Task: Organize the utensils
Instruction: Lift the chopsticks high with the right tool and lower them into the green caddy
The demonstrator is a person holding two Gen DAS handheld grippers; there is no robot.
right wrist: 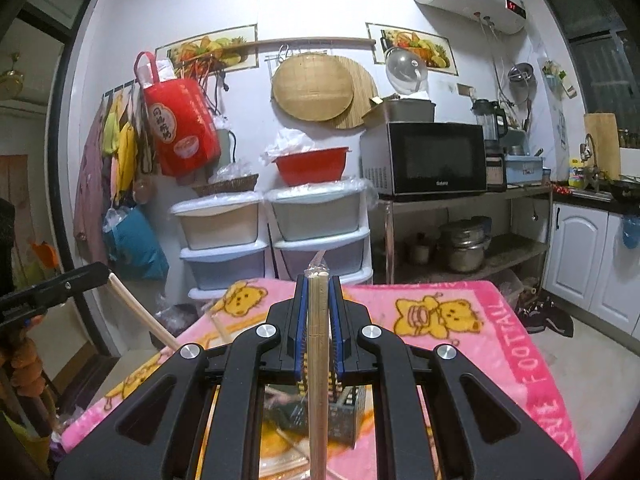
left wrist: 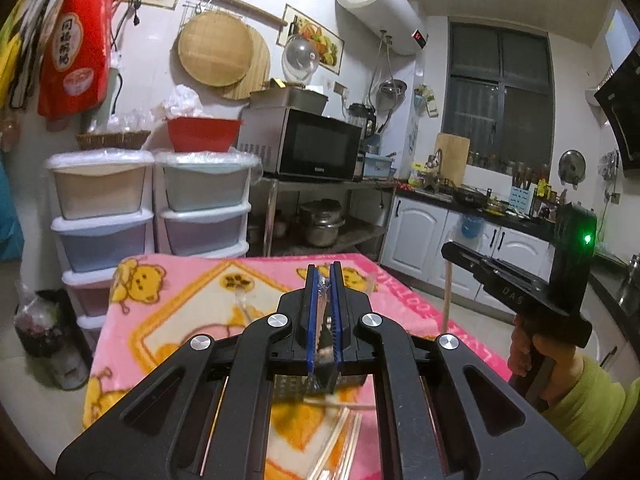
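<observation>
The right gripper (right wrist: 319, 304) has its jaws pinching a pair of pale wooden chopsticks in a clear plastic sleeve (right wrist: 318, 344), held upright, the sleeve's twisted tip poking above the blue pads; the left gripper (left wrist: 325, 300) has its jaws pressed almost together on a thin crinkled piece of clear plastic (left wrist: 322, 312), and whether a utensil sits inside it I cannot tell. Both hang above the bench, which is draped in a pink blanket printed with yellow bears (right wrist: 472, 320); below the right jaws stands a dark perforated utensil basket (right wrist: 352, 416), the likely home for the sticks.

To do this step well, I would keep the sticks vertical, bring their lower ends squarely over the basket's mouth, lower until they stand inside, and only then ease the grip, lest they tip out.

Counted: two grippers; one basket; one wrapped pair in the right jaws; several more pale sleeved chopsticks (left wrist: 340, 448) lie loose on the blanket, too blurred to number.
</observation>
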